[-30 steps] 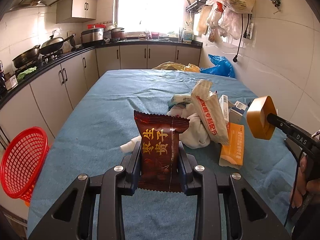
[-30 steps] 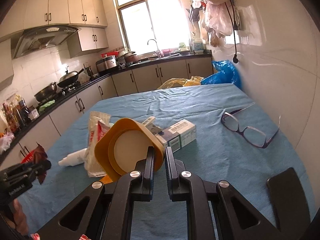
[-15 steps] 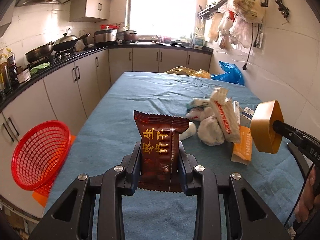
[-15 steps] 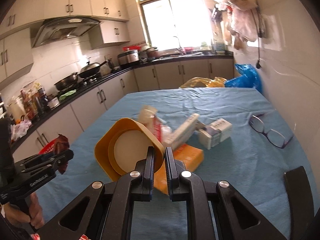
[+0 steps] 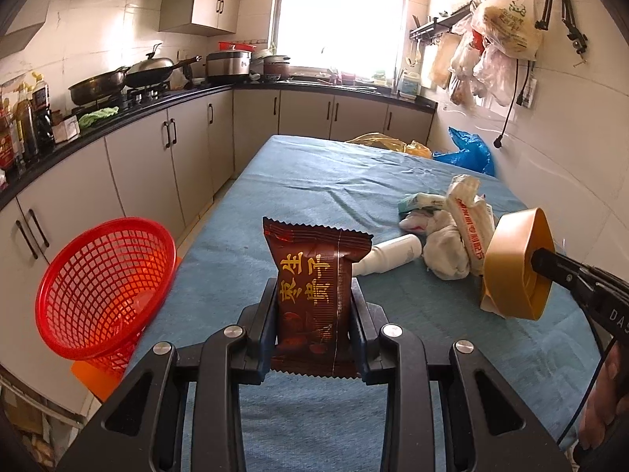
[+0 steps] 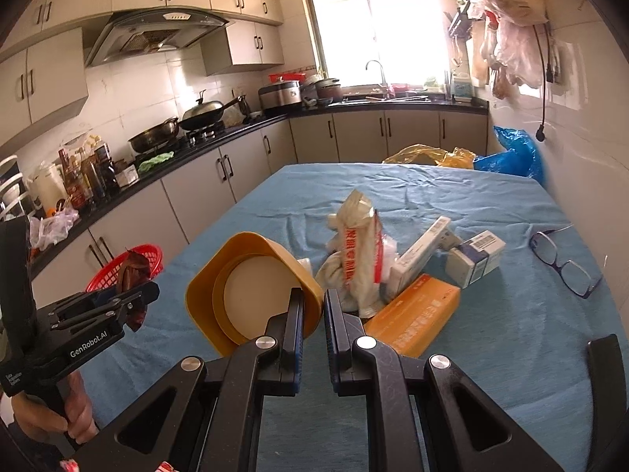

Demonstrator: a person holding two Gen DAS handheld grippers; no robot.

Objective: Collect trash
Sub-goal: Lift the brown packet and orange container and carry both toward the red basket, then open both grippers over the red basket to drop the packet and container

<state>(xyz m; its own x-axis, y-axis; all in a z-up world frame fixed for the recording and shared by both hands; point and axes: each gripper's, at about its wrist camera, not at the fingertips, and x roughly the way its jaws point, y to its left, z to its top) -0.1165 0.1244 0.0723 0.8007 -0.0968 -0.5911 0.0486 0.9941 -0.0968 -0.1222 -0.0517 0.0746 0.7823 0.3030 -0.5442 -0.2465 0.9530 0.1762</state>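
My left gripper (image 5: 312, 314) is shut on a brown snack wrapper (image 5: 314, 291) with gold characters, held upright above the blue table's left part. It also shows in the right wrist view (image 6: 133, 275). My right gripper (image 6: 313, 306) is shut on the rim of a yellow paper bowl (image 6: 251, 287), which the left wrist view shows (image 5: 515, 267) held over the table. A red mesh basket (image 5: 102, 287) stands off the table's left edge, also in the right wrist view (image 6: 106, 271). A trash pile lies mid-table: a white crumpled wrapper (image 6: 357, 251), an orange packet (image 6: 412, 314), small boxes (image 6: 475, 257).
Blue cloth covers the table (image 5: 314, 181). Glasses (image 6: 562, 259) lie at the right. A white bottle (image 5: 389, 253) lies near the pile. Yellow and blue plastic bags (image 5: 464, 153) sit at the far end. Kitchen cabinets and a stove run along the left wall.
Both grippers have drawn back and swung left with their loads; the red basket now sits larger and closer beside the left gripper. The grips are unchanged.
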